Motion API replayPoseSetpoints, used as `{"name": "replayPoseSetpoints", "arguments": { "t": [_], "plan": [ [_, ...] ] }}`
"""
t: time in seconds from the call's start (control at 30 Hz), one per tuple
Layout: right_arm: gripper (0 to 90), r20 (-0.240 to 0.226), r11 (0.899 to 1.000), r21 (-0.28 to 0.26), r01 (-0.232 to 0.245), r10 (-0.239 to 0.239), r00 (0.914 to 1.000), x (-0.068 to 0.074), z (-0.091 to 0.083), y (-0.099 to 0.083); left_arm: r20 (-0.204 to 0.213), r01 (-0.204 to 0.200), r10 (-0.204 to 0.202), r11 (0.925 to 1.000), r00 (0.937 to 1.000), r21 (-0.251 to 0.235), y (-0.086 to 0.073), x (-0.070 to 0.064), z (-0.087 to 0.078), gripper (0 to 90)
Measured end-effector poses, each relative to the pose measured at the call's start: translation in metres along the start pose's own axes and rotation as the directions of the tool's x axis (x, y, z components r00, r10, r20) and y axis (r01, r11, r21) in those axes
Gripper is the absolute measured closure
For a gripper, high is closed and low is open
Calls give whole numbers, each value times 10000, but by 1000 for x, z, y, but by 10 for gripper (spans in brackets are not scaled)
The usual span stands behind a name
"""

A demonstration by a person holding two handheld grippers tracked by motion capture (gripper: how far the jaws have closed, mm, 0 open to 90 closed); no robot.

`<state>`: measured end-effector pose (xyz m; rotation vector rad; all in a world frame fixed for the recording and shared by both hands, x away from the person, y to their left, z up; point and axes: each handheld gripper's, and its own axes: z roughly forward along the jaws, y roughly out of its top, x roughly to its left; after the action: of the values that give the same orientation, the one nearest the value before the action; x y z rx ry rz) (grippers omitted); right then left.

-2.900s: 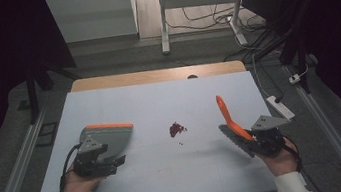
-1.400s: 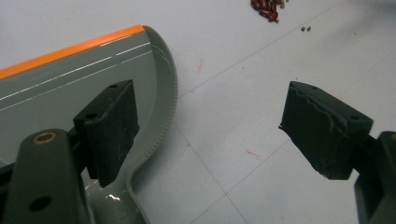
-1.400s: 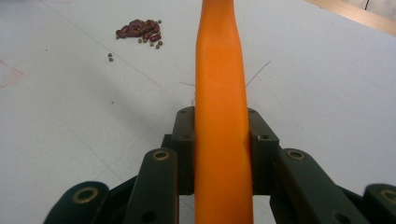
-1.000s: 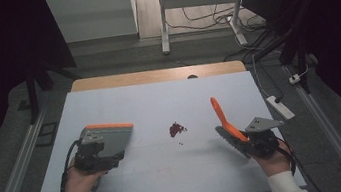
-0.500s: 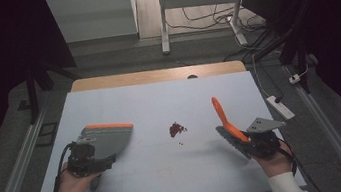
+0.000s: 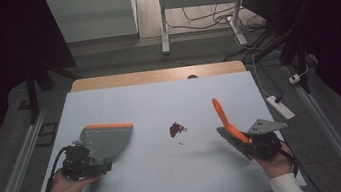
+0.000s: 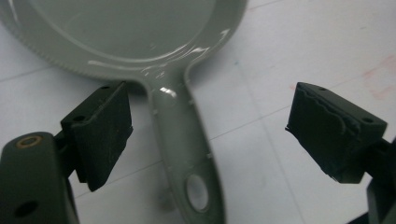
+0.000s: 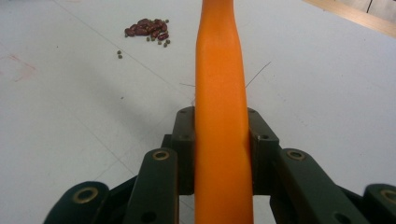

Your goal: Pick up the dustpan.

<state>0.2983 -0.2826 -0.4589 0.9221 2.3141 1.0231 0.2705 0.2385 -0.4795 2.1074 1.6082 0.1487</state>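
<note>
A grey dustpan [image 6: 106, 140] with an orange front lip lies flat on the white table [image 6: 161, 188] at the left. My left gripper [image 6: 84, 161] is open at its near end. In the left gripper view the dustpan's handle [image 7: 180, 140] runs between my left gripper's [image 7: 210, 135] jaws, nearer the left one, and neither jaw touches it. My right gripper [image 6: 246, 143] is shut on an orange-handled brush [image 6: 222, 116] that points up and to the left. The orange handle [image 8: 222, 79] is clamped between my right gripper's [image 8: 222, 140] jaws. A small pile of dark red beans [image 6: 177, 129] [image 8: 147, 28] lies mid-table.
A few tiny green grains [image 6: 180, 143] lie just in front of the pile. A wooden strip [image 6: 155, 75] edges the table's far side. On the floor to the right lies a white power strip [image 6: 279, 106], and desk legs [image 6: 164, 21] and cables stand beyond the table.
My right gripper has carried the brush a little to the left and nearer the front. My left gripper has slid slightly left at the dustpan's handle; the dustpan and beans have stayed put.
</note>
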Motion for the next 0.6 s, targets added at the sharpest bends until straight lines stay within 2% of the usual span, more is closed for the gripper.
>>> {"name": "replayPoseSetpoints", "arguments": {
  "t": [0.17, 0.2, 0.37, 0.43, 0.6],
  "plan": [
    [699, 98, 9999, 22, 106, -106, 9999, 2, 0, 0, -156, 271, -269, 9995, 9995, 156, 1, 3, 7, 154],
    [699, 119, 9999, 0, 121, -121, 9999, 2, 0, 0, -114, 451, -449, 9987, 9989, 238, 1, 5, 11, 158],
    [699, 141, 9999, -45, 117, -117, 9998, 2, -1, 0, 59, 692, -693, 9975, 9976, 168, 1, 9, 15, 172],
    [699, 152, 9999, -34, 119, -118, 9998, 2, 0, 0, -107, 842, -839, 9961, 9964, 258, 1, 10, 21, 195],
    [699, 183, 9999, 6, 147, -147, 9997, 2, 0, 0, -102, 1068, -1064, 9935, 9943, 406, 1, 15, 30, 262]
  ]
}}
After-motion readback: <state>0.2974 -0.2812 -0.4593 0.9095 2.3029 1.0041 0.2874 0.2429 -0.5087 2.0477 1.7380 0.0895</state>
